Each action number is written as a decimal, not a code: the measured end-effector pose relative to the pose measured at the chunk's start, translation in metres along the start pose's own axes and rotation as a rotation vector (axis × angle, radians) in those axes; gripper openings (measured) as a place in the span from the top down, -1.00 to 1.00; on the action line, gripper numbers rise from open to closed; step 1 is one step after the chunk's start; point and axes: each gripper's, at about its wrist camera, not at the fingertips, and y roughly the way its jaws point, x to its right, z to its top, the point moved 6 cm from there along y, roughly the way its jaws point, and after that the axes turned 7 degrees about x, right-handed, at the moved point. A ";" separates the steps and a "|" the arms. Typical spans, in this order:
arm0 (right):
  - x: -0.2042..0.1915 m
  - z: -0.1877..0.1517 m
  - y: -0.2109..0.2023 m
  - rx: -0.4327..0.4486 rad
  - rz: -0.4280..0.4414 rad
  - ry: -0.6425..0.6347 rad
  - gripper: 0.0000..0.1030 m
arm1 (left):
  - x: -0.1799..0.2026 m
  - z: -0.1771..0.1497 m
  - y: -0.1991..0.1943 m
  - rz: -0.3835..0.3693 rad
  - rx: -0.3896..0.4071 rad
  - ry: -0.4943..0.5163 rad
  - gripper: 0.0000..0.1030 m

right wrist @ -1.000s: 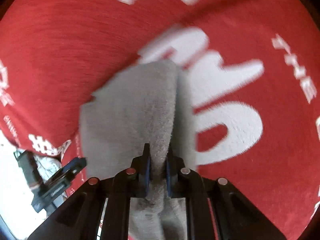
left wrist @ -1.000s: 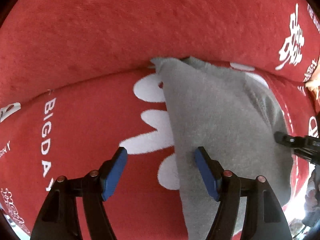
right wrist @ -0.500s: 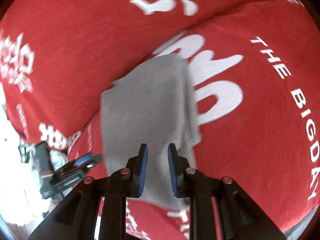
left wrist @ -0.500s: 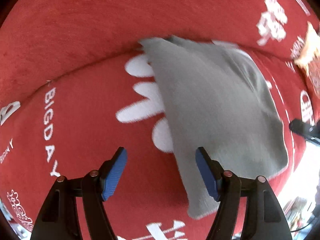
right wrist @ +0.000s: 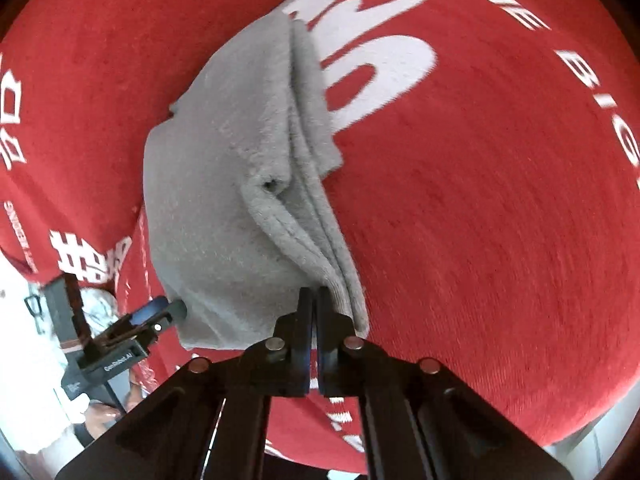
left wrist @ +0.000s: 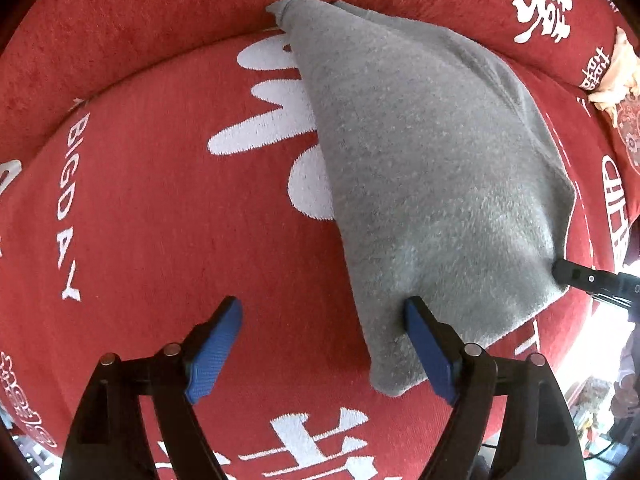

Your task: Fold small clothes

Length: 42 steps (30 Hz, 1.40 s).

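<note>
Right now, the cloth: a gray fleece garment (left wrist: 420,168) lies on the red cover (left wrist: 160,220), spread across the big white lettering (left wrist: 276,120), with its far corner up at the seam where the cover rises behind it.

Left gripper: the left gripper (left wrist: 320,336) hovers low over the near edge of the garment, blue pads wide apart, nothing between them. One pad (left wrist: 424,352) sits right at the garment's near edge, and the other pad (left wrist: 216,344) is out over bare red cover.

Right gripper: from the right wrist, the right gripper (right wrist: 314,308) has its fingers pinched together on the gray fleece garment (right wrist: 224,184), and stacked hemmed edges bunch up straight into the closed tips. Layers fan away from the pinch, several folds visible along the right side.

Cross view: the right gripper's black tip (left wrist: 576,276) pokes in from the right edge of the left wrist view, touching the garment's side edge. The left gripper (right wrist: 160,312) shows at lower left of the right wrist view, right beside the garment's corner.

Surface: red cover (right wrist: 480,200) with white print, "BIGDAY" (left wrist: 68,204) readable down the left side.

Background: a pale crumpled item (left wrist: 616,72) rests at the far right on the cover, too small to identify.
</note>
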 end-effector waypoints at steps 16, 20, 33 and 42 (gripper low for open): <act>0.023 0.011 -0.053 0.074 -0.024 0.121 0.85 | -0.017 0.016 -0.038 0.045 0.009 0.019 -0.62; 0.017 0.020 -0.053 0.087 -0.018 0.116 0.85 | -0.023 0.025 -0.043 0.046 0.004 0.009 -0.62; 0.008 0.038 -0.051 0.119 -0.002 0.085 -0.38 | -0.012 0.043 -0.036 0.052 0.027 -0.024 -1.00; 0.002 0.048 -0.049 0.118 0.016 0.051 -0.50 | -0.018 0.058 -0.024 0.115 0.005 -0.045 -1.00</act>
